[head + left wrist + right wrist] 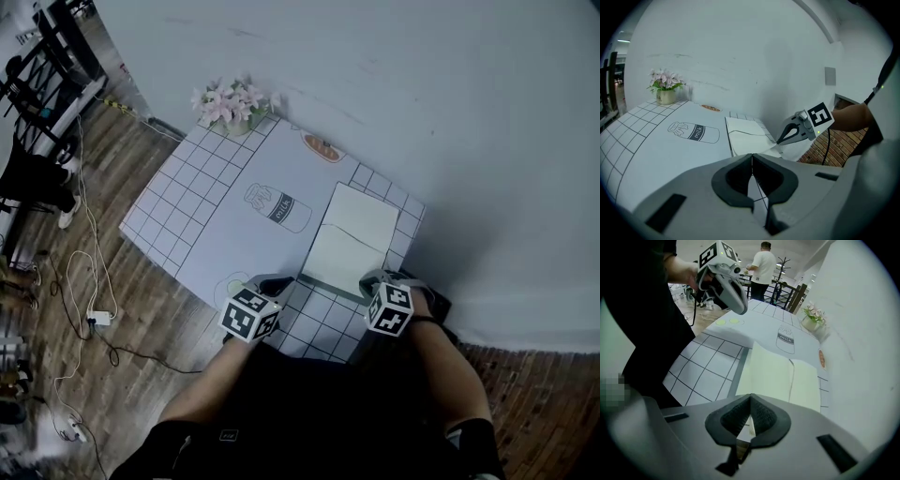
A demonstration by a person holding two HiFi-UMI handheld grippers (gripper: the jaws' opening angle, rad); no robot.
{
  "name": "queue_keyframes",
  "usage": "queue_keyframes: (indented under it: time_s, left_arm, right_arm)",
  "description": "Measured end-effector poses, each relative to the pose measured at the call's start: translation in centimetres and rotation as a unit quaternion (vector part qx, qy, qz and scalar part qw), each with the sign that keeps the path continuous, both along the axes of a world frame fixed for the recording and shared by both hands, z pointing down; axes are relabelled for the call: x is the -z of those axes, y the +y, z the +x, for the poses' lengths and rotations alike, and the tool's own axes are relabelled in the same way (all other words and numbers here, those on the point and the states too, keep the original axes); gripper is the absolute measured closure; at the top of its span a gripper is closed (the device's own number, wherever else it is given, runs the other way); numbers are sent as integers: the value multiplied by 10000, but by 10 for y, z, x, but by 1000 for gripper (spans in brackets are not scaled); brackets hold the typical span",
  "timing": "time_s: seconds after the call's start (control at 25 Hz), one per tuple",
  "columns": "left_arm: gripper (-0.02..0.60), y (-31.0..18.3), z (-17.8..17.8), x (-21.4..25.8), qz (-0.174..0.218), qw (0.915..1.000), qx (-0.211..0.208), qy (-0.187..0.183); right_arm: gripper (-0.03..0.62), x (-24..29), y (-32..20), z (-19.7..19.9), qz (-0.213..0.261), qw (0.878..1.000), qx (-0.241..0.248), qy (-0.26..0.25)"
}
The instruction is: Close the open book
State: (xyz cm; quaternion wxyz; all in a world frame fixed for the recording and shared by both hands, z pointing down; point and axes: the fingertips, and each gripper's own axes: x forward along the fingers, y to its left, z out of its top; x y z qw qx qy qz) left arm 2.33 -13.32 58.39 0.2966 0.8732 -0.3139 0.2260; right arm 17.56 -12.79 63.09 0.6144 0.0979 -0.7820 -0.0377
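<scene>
The open book (352, 239) lies with blank cream pages on the right part of the table (187, 202), its spine running across it. My right gripper (372, 280) points steeply down at the book's near edge and is shut on it. A thin cream edge shows between the pads in the right gripper view, where the right gripper (750, 398) sits just before the book (778, 373). In the left gripper view that near corner of the book (745, 133) is lifted slightly at the right gripper (780, 140). My left gripper (278, 282) hangs left of the book, shut and empty.
A pot of pink flowers (232, 103) stands at the table's far corner. A milk bottle print (278, 206) lies left of the book. A white wall runs close along the right. Cables (89, 281) trail over the wooden floor at left. A person (761, 261) stands far off.
</scene>
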Motion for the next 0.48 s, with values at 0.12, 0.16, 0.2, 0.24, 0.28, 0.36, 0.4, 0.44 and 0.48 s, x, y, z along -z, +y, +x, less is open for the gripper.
queue_keyframes:
  time_s: [0.12,0.16,0.2,0.24,0.28,0.36,0.4,0.44,0.48]
  left_arm:
    - [572,0,1,1,2,10000,-11,10]
    - [572,-1,1,1,5,10000,-7,11]
    - [572,-1,1,1,7,10000,-3,9]
    - [572,-1,1,1,5,10000,-1,2]
    - [572,-1,2,1,0,10000,0,-7]
    - [572,0,2,0,-18,10000,13,-30]
    - [572,0,2,0,-26,10000,34,-44]
    - [572,1,0,1,-32,10000,69,-60]
    - [572,1,-1,1,-40,9999,119,-77]
  right_arm:
    - [591,14,-15,5,238,9997,-60,2]
    - [591,19,-22,8,338,9994,-89,9]
    - [591,24,-29,11,448,9989,-136,13]
    - [591,28,-38,15,562,9982,-210,10]
    - [591,33,-48,20,682,9972,-319,-1]
    - [591,41,-69,35,960,9934,-632,-30]
    - [591,44,-80,45,1128,9903,-809,-44]
    - [591,48,-91,54,1305,9867,-972,-46]
    - [591,51,-102,64,1471,9829,-1108,-33]
